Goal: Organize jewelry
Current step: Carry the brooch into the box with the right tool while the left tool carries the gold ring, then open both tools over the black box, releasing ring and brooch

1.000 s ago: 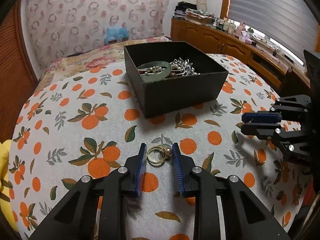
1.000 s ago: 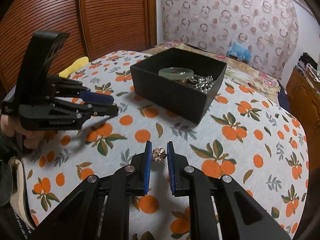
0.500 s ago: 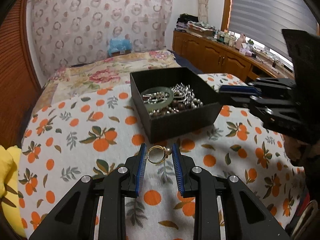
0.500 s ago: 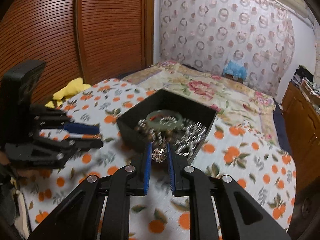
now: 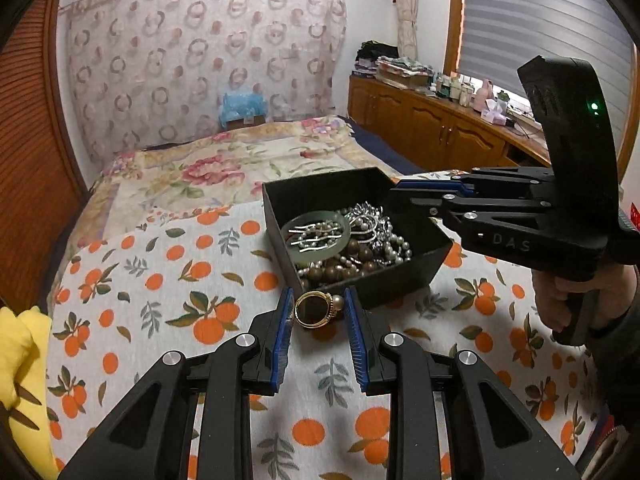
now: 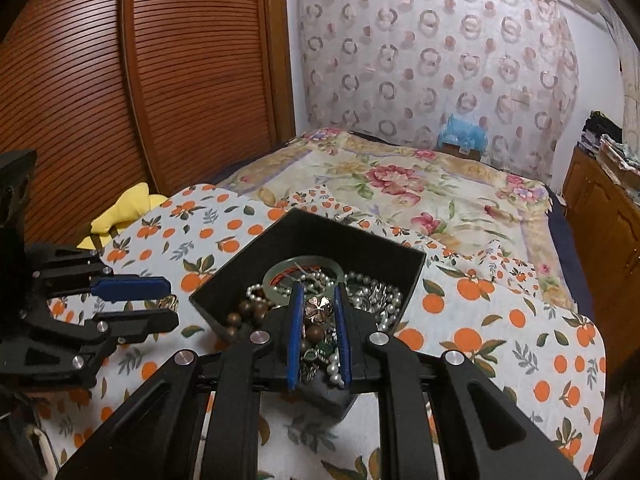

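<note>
Black box (image 5: pixel 404 276) holds beads, bangle (image 5: pixel 318 236); left tongs (image 5: pixel 317 312) grip ring (image 5: pixel 314 309), right tongs (image 6: pixel 317 308) seemingly flower charm (image 6: pixel 318 307).

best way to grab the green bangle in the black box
Grip the green bangle across its exposed near-left rim, coming from above. It lies nearly flat on top of the bead pile in the black box, with silver strands crossing its opening, so a side approach is blocked by the walls.

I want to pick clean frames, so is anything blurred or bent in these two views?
Left wrist view: sharp on the gold ring and black box; fisheye bows the walls, corners vignetted. Right wrist view: the box's near rim is smeared, the flower charm soft.
</note>
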`<state>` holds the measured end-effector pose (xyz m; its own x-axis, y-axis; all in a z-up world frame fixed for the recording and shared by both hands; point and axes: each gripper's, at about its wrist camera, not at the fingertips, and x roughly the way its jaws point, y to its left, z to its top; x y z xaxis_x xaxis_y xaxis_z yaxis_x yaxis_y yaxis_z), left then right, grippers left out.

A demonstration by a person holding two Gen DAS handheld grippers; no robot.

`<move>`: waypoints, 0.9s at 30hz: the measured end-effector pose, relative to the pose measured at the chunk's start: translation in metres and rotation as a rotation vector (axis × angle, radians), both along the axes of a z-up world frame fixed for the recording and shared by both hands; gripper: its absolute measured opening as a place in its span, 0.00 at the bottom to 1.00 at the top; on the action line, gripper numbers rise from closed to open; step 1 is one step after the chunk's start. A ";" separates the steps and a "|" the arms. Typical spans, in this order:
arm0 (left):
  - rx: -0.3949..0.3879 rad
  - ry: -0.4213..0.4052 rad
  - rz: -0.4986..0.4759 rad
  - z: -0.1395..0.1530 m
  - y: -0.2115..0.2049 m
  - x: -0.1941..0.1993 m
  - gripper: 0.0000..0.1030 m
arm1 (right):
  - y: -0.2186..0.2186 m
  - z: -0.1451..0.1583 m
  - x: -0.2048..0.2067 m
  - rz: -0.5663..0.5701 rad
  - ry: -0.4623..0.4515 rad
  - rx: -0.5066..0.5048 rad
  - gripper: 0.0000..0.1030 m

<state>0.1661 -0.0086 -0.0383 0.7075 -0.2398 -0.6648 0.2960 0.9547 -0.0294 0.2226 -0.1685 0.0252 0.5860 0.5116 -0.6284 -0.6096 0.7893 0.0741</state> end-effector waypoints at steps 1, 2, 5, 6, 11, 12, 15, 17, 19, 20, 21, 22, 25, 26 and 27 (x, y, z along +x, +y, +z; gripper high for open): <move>0.000 -0.002 0.000 0.001 0.000 0.001 0.24 | 0.000 0.000 0.001 0.000 0.002 0.006 0.17; 0.000 -0.003 0.000 0.001 0.000 0.002 0.24 | 0.000 0.001 0.002 -0.003 0.004 0.014 0.17; 0.004 -0.007 0.000 0.003 -0.001 0.006 0.24 | -0.002 0.000 0.005 -0.026 0.006 0.016 0.32; 0.005 -0.008 0.000 0.004 -0.002 0.007 0.24 | -0.004 0.000 0.005 -0.033 0.006 0.022 0.38; 0.019 -0.019 -0.006 0.007 -0.008 0.015 0.24 | -0.014 0.003 0.004 -0.051 0.002 0.033 0.40; 0.021 -0.021 -0.007 0.007 -0.009 0.018 0.24 | -0.017 0.003 0.004 -0.055 0.001 0.036 0.40; 0.027 -0.025 -0.011 0.010 -0.014 0.028 0.24 | -0.024 0.005 0.003 -0.068 -0.006 0.037 0.40; 0.034 -0.033 -0.014 0.012 -0.017 0.034 0.24 | -0.028 0.004 0.002 -0.078 -0.007 0.037 0.40; 0.036 -0.034 -0.021 0.014 -0.021 0.042 0.24 | -0.033 0.003 0.002 -0.087 -0.002 0.039 0.40; 0.035 -0.033 -0.024 0.014 -0.023 0.046 0.24 | -0.035 0.002 0.002 -0.092 -0.001 0.039 0.40; 0.039 -0.033 -0.027 0.014 -0.026 0.051 0.24 | -0.037 0.002 0.002 -0.095 0.000 0.039 0.40; 0.044 -0.033 -0.028 0.014 -0.027 0.055 0.24 | -0.038 0.001 0.002 -0.098 0.000 0.039 0.40; 0.048 -0.030 -0.030 0.014 -0.032 0.068 0.24 | -0.042 0.001 0.002 -0.105 0.000 0.043 0.40; 0.046 -0.027 -0.030 0.014 -0.033 0.073 0.24 | -0.044 0.002 0.003 -0.108 -0.001 0.044 0.40; 0.048 -0.023 -0.025 0.013 -0.034 0.078 0.24 | -0.045 0.002 0.003 -0.111 -0.002 0.046 0.40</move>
<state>0.2443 -0.0423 -0.0251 0.7167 -0.2257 -0.6599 0.3195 0.9473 0.0229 0.2253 -0.2136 0.0269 0.6418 0.4717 -0.6046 -0.5186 0.8478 0.1109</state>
